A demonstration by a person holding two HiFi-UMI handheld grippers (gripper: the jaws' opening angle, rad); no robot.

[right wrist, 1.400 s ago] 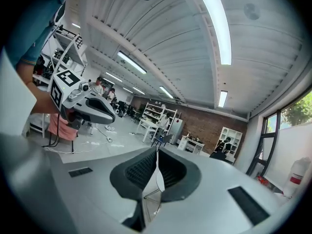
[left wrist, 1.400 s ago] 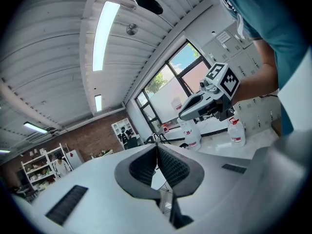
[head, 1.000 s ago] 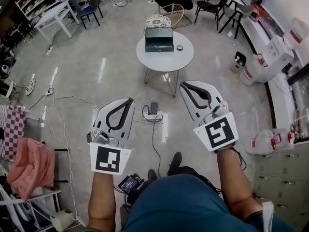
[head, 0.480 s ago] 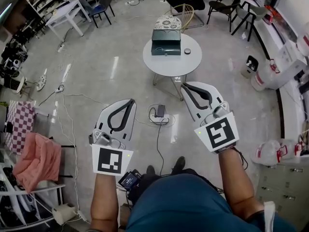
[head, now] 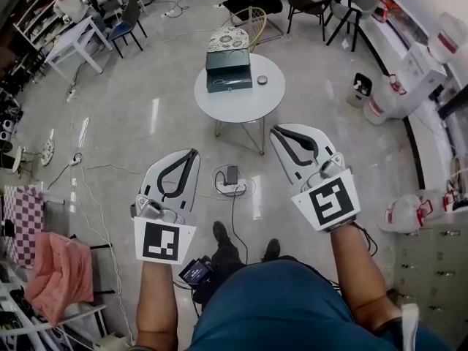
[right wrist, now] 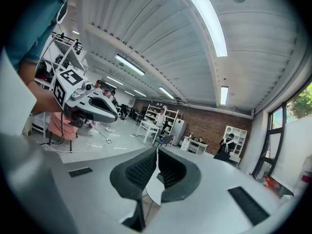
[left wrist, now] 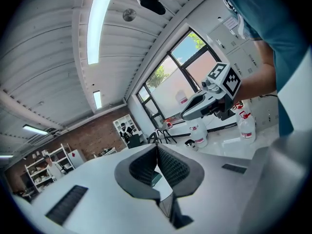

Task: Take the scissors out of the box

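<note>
A dark green box [head: 228, 70] stands on a small round white table [head: 241, 102] across the floor, with a small dark round thing [head: 262, 80] beside it. No scissors show; the box's inside is hidden. My left gripper [head: 193, 153] and right gripper [head: 277, 131] are held side by side, well short of the table and pointing toward it. Both are shut and hold nothing. In the left gripper view the ribbed pads [left wrist: 170, 165] meet with a sliver of the box [left wrist: 155, 180] under them. The right gripper view shows its pads [right wrist: 170, 168] together above the table [right wrist: 154, 191].
A power strip and cables [head: 230, 182] lie on the floor between me and the table. Chairs [head: 241, 31] stand behind it. Water bottles [head: 386, 102] and a cabinet [head: 437, 269] line the right side; a pink cloth [head: 55, 268] hangs at the left. A person [head: 69, 2] sits far left.
Both grippers have travelled across the room toward the table, still shut and side by side. A foot has stepped forward below them, and the table has shifted in view.
</note>
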